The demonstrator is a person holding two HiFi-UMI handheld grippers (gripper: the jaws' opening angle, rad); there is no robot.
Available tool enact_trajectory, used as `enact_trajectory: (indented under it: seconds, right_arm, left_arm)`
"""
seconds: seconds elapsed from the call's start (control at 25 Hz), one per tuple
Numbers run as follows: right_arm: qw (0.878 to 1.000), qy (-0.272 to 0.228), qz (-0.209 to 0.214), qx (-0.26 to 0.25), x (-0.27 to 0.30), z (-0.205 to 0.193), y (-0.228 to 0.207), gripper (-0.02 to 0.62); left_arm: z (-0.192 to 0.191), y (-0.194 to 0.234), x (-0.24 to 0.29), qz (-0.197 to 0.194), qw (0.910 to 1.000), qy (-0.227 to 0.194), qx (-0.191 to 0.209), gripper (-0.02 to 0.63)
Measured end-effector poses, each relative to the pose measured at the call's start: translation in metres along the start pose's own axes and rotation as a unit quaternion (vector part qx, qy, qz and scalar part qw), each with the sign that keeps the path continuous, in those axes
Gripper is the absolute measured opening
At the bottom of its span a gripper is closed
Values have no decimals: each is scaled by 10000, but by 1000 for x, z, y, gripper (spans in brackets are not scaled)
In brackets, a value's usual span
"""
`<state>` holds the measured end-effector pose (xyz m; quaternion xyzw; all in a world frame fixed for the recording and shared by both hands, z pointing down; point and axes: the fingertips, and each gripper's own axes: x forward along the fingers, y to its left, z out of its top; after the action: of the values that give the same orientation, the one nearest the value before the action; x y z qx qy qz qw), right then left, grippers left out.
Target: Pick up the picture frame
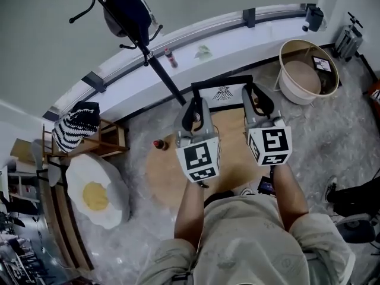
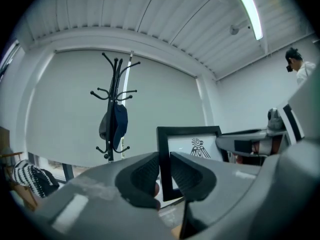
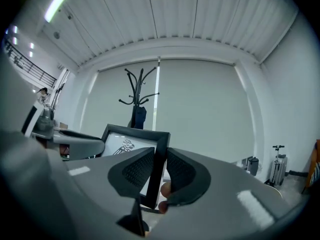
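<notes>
A black picture frame (image 1: 224, 91) with a white print of a dark bird figure hangs in the air above the round wooden table (image 1: 163, 174), held upright between both grippers. My left gripper (image 1: 191, 115) is shut on the frame's left edge (image 2: 163, 164), its ribbed pads pressing the black bar from both sides. My right gripper (image 1: 254, 101) is shut on the frame's right edge (image 3: 158, 166) in the same way. In the left gripper view the right gripper's jaw shows past the frame (image 2: 192, 146); the right gripper view shows the frame (image 3: 125, 145) from its other side.
A black coat stand (image 1: 127, 18) with a dark cap rises behind the table. A small red-capped bottle (image 1: 160, 144) stands at the table's left rim. A fried-egg cushion (image 1: 95, 192) lies at left, a wooden chair (image 1: 104, 140) with a striped hat (image 1: 76, 125) beyond it, a round tub (image 1: 307, 70) at right.
</notes>
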<state>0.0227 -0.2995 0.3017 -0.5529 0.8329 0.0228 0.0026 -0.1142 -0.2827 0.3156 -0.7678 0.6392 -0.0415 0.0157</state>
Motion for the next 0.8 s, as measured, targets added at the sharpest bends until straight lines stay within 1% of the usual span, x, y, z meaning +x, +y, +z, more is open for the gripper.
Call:
enact_trajectory:
  seconds: [0.16,0.4,0.52,0.64,0.8]
  right_arm:
    - [9992,-361,98,-122,-3,41,9,80]
    - [9954,-887,218,-297,-10,87,25,80]
    - [9921,-1170,210,-389,-14,108,32,80]
    - [9888,-1392,168,-511,-18,125,36,81]
    - [9846,-1607,180,-664,-26,137,42,82]
  left_arm:
    - [40,9,-12,93,9991,-399,54,78]
    - [79,23,-32,236,9964,-778,225,78]
    - [99,28,-38,322,9950,-941,98,78]
    - [117,31,-45,405,9929,-1118,44,78]
    - [130,31,-58,515,9883,-1411,257,78]
